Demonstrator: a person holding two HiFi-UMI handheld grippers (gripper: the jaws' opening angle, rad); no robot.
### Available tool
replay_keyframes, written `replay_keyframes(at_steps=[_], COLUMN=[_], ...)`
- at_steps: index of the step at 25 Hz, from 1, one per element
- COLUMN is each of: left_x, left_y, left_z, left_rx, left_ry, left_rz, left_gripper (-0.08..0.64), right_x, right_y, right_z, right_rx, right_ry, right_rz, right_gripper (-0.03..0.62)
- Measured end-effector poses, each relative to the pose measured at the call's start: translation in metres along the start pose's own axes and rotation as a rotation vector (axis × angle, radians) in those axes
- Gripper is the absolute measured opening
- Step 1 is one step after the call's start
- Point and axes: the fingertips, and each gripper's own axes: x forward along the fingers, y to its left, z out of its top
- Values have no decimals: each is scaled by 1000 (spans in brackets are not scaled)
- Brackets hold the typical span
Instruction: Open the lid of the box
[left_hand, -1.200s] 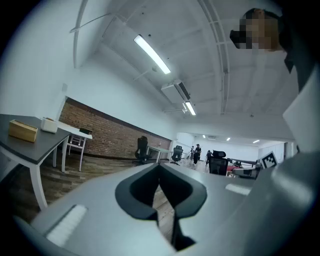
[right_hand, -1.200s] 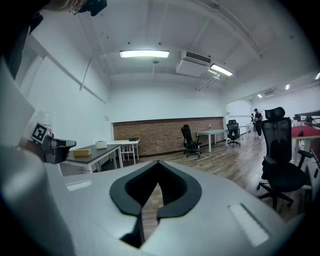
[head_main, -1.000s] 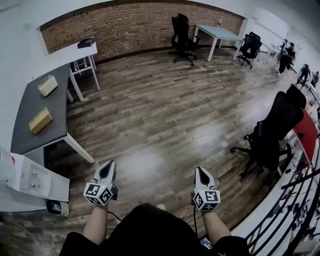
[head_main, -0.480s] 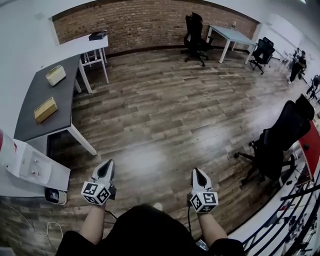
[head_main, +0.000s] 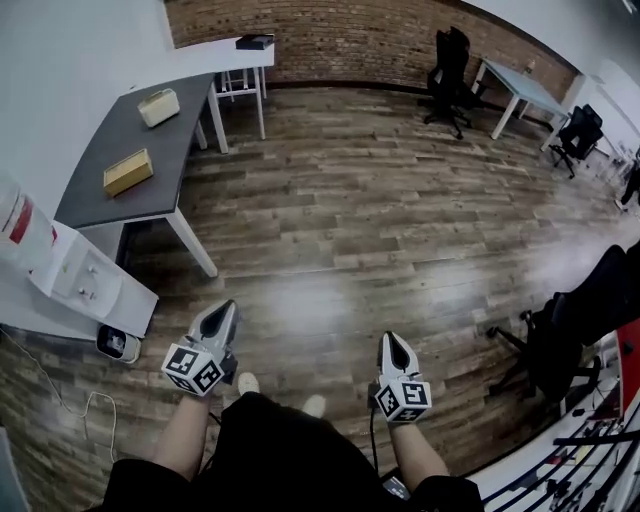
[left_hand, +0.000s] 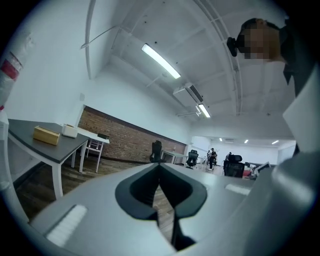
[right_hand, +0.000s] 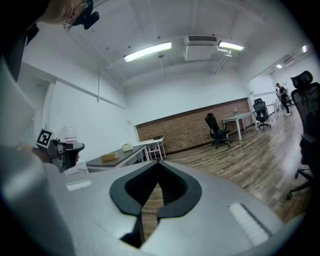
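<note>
Two hand-held grippers are held low in front of the person, above the wooden floor (head_main: 350, 220) and well apart from the task's things. The left hand-held gripper (head_main: 226, 310) has its jaws closed together with nothing between them, as its own view confirms (left_hand: 159, 167). The right hand-held gripper (head_main: 394, 345) is likewise closed and empty (right_hand: 159, 164). Each points forward, with the marker cube nearest the forearm.

To the left, along the white wall, stands the grey surface (head_main: 165, 140). It carries two boxes, both with lids down. The tan box (head_main: 128, 172) lies in the near half, closer to the wall-side edge. The cream box (head_main: 159, 107) lies in the far half, near the far edge. The two are apart and do not touch. The left gripper view shows them side by side at the left (left_hand: 46, 135) (left_hand: 70, 131).

Beyond the far edge stands a white table (head_main: 215, 55) with a black item (head_main: 254, 42) on it. A white appliance (head_main: 85, 285) stands nearer than the near edge. A black office chair (head_main: 447, 65) stands by the brick wall.
</note>
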Motion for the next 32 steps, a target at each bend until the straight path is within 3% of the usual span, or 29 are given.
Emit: replay_keyframes(at_steps=[9, 22, 32], left_x=[-30, -25, -42], left_y=[59, 168, 259], left_z=[10, 31, 57], left_rx=[-7, -48, -26], left_ry=[-41, -78, -91], left_rz=[91, 139, 189], left_gripper=[0, 0, 0], right_x=[66, 141, 232], right_y=[51, 105, 179], right_z=[33, 53, 56], right_rx=[-36, -87, -122], right_ry=[-34, -33, -25], right_rz=[97, 84, 147], right_gripper=[3, 3, 3])
